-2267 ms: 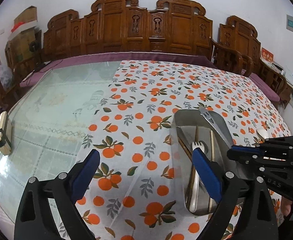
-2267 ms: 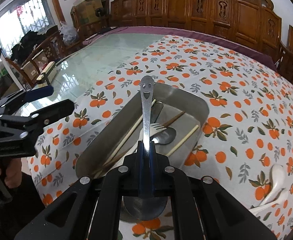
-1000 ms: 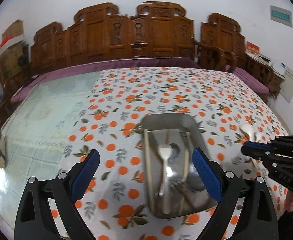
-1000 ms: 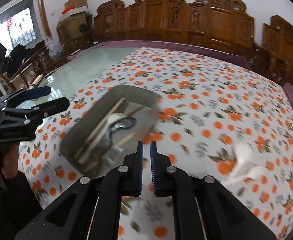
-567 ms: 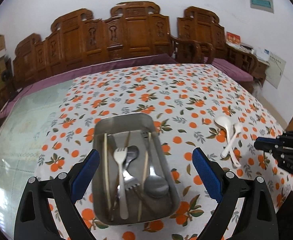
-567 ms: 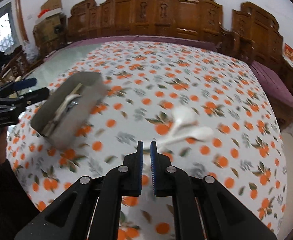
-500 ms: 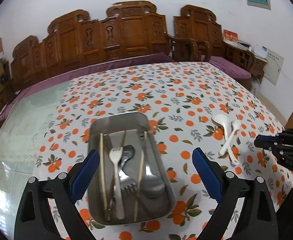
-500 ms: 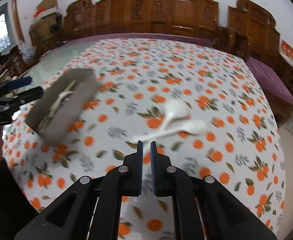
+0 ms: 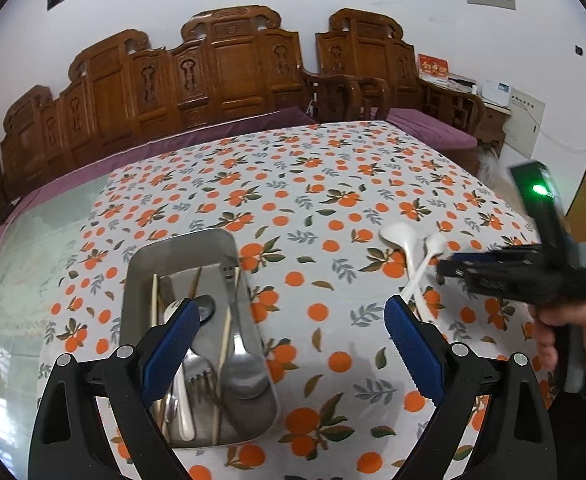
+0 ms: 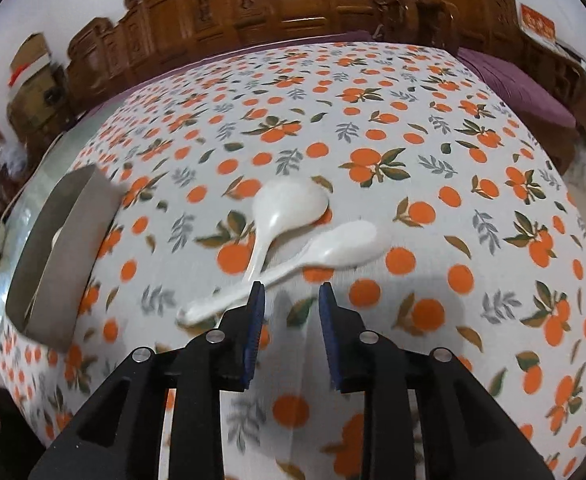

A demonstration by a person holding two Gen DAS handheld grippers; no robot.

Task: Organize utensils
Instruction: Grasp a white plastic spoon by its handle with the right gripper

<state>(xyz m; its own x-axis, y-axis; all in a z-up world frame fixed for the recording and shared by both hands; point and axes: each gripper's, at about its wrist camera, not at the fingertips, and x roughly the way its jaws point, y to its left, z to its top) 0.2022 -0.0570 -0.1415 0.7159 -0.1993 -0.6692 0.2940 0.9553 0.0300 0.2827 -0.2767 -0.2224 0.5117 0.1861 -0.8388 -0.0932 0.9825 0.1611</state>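
Table under white cloth printed with oranges and leaves [image 10: 433, 128]. Rectangular stainless-steel tray [image 9: 133, 280] lies on the cloth, holding metal forks, a spoon and wooden chopsticks [image 9: 226, 340]. Two white ceramic soup spoons [image 10: 289, 204] lie crossed on the cloth, well apart from the tray. Left gripper [image 9: 289, 320]: jaws wide apart, nothing between them, above the tray's near end. Right gripper [image 10: 289, 300]: jaws have just been opening, now partly apart, empty, tips just beside the spoon handles.

Bare cloth [image 10: 433, 240] (right of spoons [image 10: 289, 208])
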